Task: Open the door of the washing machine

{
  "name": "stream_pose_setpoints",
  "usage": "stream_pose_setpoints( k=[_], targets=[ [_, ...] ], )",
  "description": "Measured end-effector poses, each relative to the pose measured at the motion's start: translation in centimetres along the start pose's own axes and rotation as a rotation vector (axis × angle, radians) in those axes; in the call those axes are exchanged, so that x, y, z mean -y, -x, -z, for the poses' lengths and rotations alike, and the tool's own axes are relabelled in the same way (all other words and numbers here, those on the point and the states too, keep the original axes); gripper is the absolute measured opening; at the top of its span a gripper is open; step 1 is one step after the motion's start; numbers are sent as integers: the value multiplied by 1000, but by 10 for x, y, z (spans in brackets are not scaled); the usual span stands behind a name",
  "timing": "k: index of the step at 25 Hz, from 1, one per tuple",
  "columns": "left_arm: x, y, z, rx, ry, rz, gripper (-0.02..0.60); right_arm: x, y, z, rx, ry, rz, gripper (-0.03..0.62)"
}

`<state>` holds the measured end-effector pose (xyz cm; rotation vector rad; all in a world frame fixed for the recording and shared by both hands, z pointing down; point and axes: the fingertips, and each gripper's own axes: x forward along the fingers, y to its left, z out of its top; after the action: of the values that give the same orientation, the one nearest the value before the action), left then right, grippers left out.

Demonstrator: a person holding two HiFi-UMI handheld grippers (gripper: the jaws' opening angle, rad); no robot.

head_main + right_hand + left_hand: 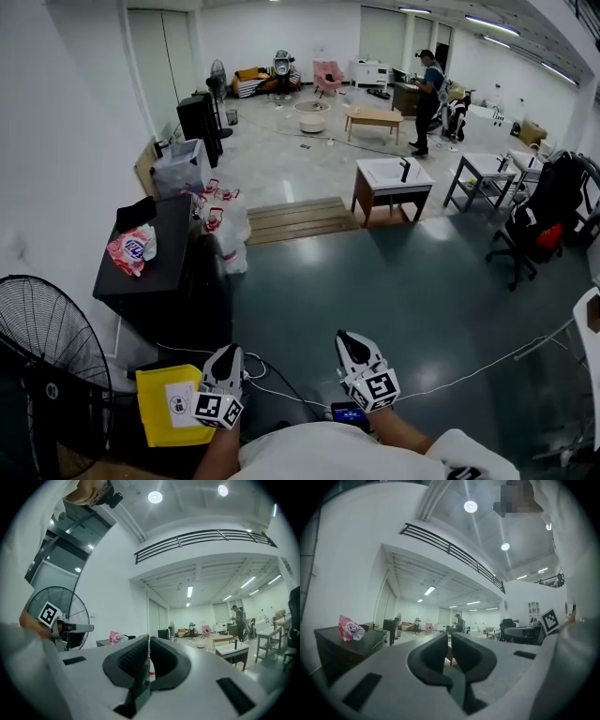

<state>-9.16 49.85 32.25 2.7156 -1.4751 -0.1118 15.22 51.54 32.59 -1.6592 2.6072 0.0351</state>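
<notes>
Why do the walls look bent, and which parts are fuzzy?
Head view: the wide lens bows the white wall, otherwise sharp. Left gripper view: dark round border, ceiling lamp flares, the close left gripper is soft. Right gripper view: same fisheye; the railing arcs, the right gripper blurs.

Fan [47, 356], lower left of head view: cut off by the left and bottom edges. Yellow bin [155, 427]: right corner hidden behind the left gripper [228, 354]. Pink bag [129, 249] on the black cabinet [173, 244]: print too small to read. White object [591, 328], right edge: cut off, unidentifiable.
</notes>
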Motion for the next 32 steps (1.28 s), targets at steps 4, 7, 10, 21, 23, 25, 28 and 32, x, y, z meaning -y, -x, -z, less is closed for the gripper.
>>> stream_pose_setpoints(
  k=[4, 7, 10, 21, 23, 25, 28, 32],
  targets=[
    [7, -1, -1, -3, 0, -4, 29, 8, 8, 2, -2, -14, -5, 35],
    [14, -4, 1, -10, -18, 0, 29, 15, 10, 5, -1, -31, -8, 35],
    [32, -7, 6, -26, -70, 3, 29, 24, 18, 7, -4, -47, -19, 35],
    [43, -2, 33, -70, -12, -27, 28, 43, 28, 39, -38, -97, -42, 35],
    [37, 0, 41, -85, -5, -43, 29, 45, 26, 48, -51, -106, -40, 35],
    [31, -2, 49, -100, 3, -58, 28, 49, 21, 52, -55, -108, -39, 35],
    [21, -18, 55, -98, 25, -71, 28, 60, 8, 53, -58, -104, -41, 35],
    [-1, -55, 59, -75, 42, -67, 28, 78, -20, 53, -67, -89, -30, 35]
  ],
)
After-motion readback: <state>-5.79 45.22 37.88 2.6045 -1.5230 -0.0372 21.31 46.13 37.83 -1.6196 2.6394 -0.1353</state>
